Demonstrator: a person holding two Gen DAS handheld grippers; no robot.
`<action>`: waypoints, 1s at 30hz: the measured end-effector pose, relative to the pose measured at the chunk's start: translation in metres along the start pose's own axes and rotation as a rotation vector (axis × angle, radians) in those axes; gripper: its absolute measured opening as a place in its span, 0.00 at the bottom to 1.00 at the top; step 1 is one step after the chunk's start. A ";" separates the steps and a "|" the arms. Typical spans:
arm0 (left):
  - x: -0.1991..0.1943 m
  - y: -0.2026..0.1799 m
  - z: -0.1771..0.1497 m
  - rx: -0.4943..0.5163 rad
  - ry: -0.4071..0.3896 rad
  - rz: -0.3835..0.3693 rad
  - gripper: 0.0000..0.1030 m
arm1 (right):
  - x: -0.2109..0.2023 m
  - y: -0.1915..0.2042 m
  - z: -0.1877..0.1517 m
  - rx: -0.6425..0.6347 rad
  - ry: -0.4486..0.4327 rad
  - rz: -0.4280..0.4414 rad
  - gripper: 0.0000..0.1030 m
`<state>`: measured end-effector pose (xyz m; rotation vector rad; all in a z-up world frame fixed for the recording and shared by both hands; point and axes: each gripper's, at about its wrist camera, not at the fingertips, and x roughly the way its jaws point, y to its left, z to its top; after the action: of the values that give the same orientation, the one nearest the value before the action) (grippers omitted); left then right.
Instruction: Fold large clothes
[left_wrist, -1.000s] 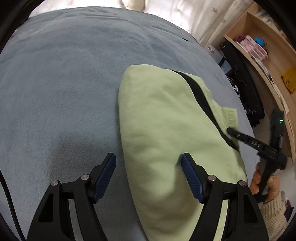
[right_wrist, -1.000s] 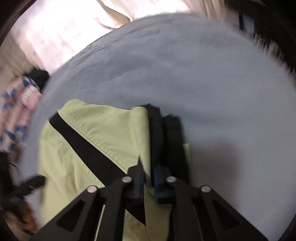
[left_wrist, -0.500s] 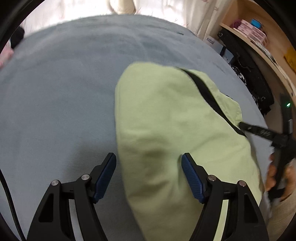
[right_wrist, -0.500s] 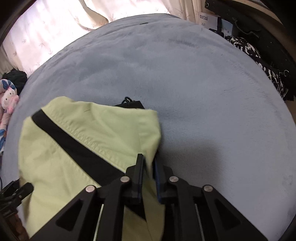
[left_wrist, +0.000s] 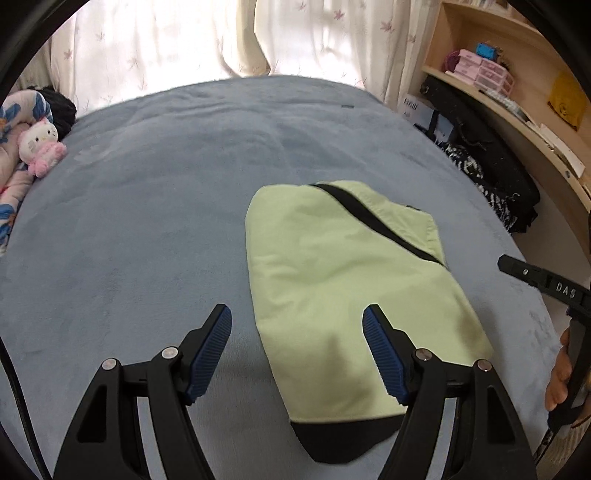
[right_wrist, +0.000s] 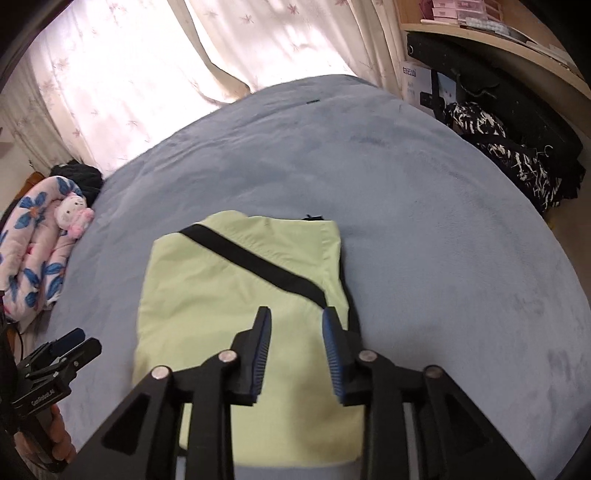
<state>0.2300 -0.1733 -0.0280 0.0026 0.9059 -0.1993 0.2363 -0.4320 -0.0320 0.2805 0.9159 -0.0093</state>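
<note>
Right wrist view: the pale green garment (right_wrist: 236, 332) lies folded into a compact packet at the frame's centre on the blue bedspread (right_wrist: 424, 221). The right gripper (right_wrist: 295, 347), jaws just opening with nothing between them, hangs above it; the left gripper (left_wrist: 297, 350) gapes empty. Folding looks finished; next likely comes a smoothing pass or setting the packet aside.

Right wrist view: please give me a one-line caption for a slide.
Right gripper, jaws just opened, hangs empty above the folded light-green garment lying on the blue-grey blanket.
</note>
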 end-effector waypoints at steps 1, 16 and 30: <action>-0.008 -0.003 -0.002 0.006 -0.013 0.010 0.70 | -0.007 0.003 -0.005 -0.012 -0.011 -0.005 0.28; -0.085 -0.028 -0.041 0.043 -0.099 0.036 0.75 | -0.079 0.019 -0.037 -0.085 -0.098 0.030 0.48; -0.051 -0.022 -0.054 -0.002 -0.007 -0.007 0.75 | -0.036 -0.003 -0.048 -0.072 0.033 0.113 0.68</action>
<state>0.1535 -0.1815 -0.0200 -0.0030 0.8994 -0.2055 0.1762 -0.4269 -0.0321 0.2654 0.9304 0.1325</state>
